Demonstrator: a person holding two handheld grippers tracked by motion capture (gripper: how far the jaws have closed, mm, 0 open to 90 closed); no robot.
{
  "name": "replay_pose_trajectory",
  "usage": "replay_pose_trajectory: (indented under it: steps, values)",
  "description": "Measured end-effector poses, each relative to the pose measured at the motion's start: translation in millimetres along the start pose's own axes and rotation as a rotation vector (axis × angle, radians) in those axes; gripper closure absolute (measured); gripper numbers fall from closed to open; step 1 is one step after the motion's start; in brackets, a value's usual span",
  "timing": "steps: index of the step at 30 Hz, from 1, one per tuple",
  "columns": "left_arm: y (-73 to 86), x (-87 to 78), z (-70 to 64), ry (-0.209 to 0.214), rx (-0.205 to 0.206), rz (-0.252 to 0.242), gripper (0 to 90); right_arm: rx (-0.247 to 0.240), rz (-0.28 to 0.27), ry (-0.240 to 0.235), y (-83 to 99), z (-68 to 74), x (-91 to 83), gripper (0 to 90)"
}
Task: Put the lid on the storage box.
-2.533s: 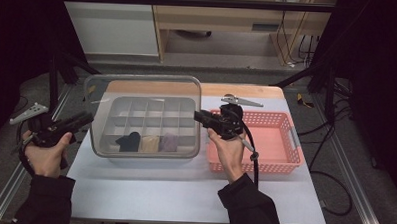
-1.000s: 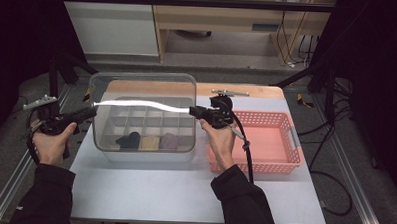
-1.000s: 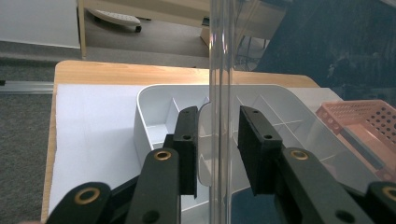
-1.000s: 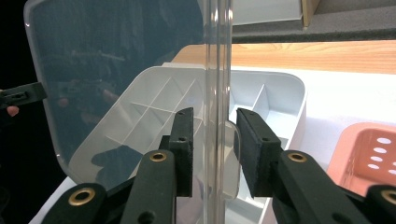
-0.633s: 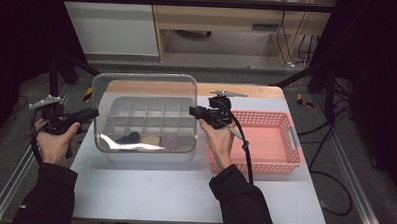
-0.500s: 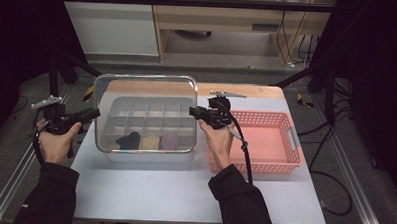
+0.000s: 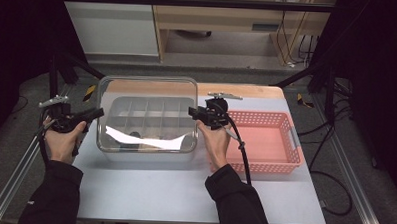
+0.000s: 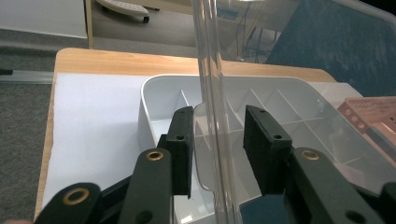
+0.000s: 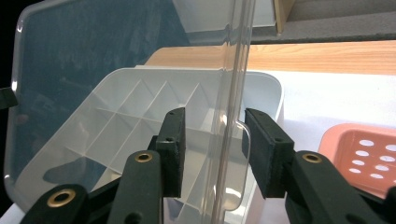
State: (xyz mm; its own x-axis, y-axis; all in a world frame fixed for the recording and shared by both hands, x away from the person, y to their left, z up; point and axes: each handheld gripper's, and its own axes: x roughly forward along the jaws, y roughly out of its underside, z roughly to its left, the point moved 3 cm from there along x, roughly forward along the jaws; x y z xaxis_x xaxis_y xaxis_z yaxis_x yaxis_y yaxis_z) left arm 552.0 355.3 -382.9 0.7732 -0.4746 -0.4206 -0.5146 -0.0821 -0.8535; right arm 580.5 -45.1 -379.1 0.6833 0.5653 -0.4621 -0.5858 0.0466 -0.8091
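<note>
Lid (image 7: 147,97) is off the box (image 7: 145,121); our left gripper (image 8: 215,140) and right gripper (image 9: 215,140), fingers spread astride its edges, must still set it down.

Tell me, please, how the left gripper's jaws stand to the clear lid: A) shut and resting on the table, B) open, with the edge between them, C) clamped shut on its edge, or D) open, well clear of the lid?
B: in the left gripper view, the left gripper has its jaws apart, with the lid edge running between them and gaps on both sides.
</note>
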Motion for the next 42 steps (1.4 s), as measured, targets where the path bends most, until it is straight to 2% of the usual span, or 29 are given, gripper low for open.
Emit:
replay_pose_trajectory:
  steps: [23, 31, 42]
  values:
    - [6.3, 17.7, 10.4, -0.004, -0.025, 0.03, 59.7, 0.018, 0.011, 0.064, 9.9, -4.2, 24.9, 52.0]
    - [9.6, 26.6, 14.9, -0.007, -0.042, 0.049, 58.3, 0.003, 0.021, 0.088, 14.3, -5.2, 33.1, 48.1]
    - [14.7, 35.7, 20.4, -0.006, -0.069, 0.066, 57.1, 0.011, 0.05, 0.096, 20.1, -9.6, 43.6, 44.7]
